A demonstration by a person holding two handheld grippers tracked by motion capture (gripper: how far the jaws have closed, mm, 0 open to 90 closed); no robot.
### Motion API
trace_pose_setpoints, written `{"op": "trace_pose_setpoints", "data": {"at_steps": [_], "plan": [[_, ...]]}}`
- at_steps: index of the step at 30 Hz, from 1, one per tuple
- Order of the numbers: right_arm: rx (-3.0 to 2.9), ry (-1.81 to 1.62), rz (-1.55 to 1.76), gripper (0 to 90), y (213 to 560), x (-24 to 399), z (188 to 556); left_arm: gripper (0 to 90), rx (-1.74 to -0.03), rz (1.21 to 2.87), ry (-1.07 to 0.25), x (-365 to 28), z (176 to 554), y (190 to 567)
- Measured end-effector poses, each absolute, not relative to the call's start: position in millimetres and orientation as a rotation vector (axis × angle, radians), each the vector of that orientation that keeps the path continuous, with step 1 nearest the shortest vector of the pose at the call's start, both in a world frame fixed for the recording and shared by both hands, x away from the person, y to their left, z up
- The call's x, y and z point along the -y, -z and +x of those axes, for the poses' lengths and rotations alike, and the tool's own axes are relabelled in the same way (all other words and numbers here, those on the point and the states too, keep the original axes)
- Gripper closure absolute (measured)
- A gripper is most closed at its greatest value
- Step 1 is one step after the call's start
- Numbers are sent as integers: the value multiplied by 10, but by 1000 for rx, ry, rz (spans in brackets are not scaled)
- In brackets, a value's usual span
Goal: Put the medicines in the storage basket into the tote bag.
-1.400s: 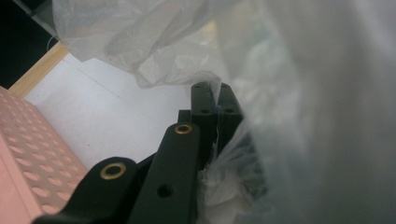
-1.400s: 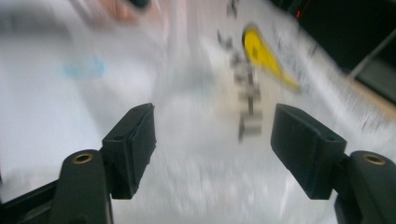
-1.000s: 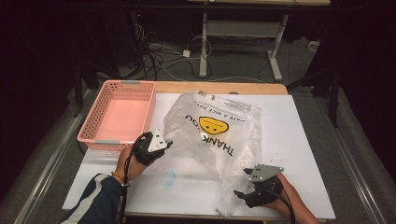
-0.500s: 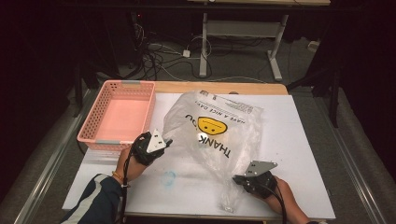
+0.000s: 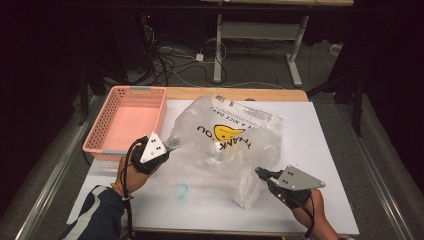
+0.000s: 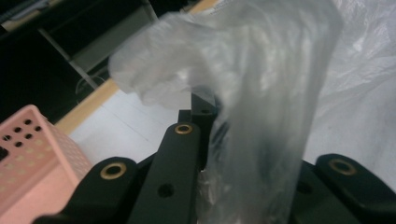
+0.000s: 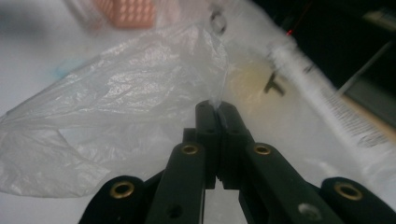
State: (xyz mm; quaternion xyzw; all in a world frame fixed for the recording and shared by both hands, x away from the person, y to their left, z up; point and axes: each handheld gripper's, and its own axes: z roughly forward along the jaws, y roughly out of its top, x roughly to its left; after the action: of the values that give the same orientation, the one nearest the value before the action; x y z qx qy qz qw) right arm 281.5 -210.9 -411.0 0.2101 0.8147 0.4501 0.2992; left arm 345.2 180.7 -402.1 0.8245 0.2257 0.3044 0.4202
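the bag (image 5: pixel 227 137), a thin clear plastic one with a yellow smiley and "thank you" print, lies crumpled across the middle of the white table (image 5: pixel 320 150), just right of the pink basket (image 5: pixel 127 122). the left hand-held gripper (image 5: pixel 167 146) is clamped on the bag's left edge; in the left gripper view the film (image 6: pixel 261 116) drapes up and over its jaws, which are pressed together on it. the right hand-held gripper (image 5: pixel 259 172) has just been closing and now pinches a small tip of film (image 7: pixel 215 103) at the bag's near right corner, jaws together with only a sliver of plastic between them.

that right grip looks like the weak point. it holds very little material, so if the two grippers pull apart or lift unevenly, the tip could slide out and that side would flop back onto the table. a hard tug could also stretch or tear the thin film at the pinch.

i can't tell whether either gripper holds one layer or both. if both layers are caught on each side, pulling would only stretch the bag flat instead of opening its mouth.

the left gripper sits close to the basket, so a sideways swing could knock it or drag the bag over its rim. a faint blue mark (image 5: pixel 181 190) on the table is well clear.
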Motion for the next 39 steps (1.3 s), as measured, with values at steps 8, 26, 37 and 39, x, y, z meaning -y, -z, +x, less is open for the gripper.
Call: {"op": "trace_pose_setpoints", "data": {"at_steps": [8,26,37,39], "plan": [[-1953,-1253,508,896,3642,2135,2855,873,-527,1963,-794,-1836,3354,3781],[-1794,-1309,478,897,3357,1985,2933,873,-411,1742,-799,-1816,3076,3305],[-1740,-1344,443,897,3182,1864,2960,872,-367,1682,-764,-1642,3120,3164],[-1757,-1348,468,897,3196,1835,3067,871,-376,1693,-771,-1593,3196,3214]]}}
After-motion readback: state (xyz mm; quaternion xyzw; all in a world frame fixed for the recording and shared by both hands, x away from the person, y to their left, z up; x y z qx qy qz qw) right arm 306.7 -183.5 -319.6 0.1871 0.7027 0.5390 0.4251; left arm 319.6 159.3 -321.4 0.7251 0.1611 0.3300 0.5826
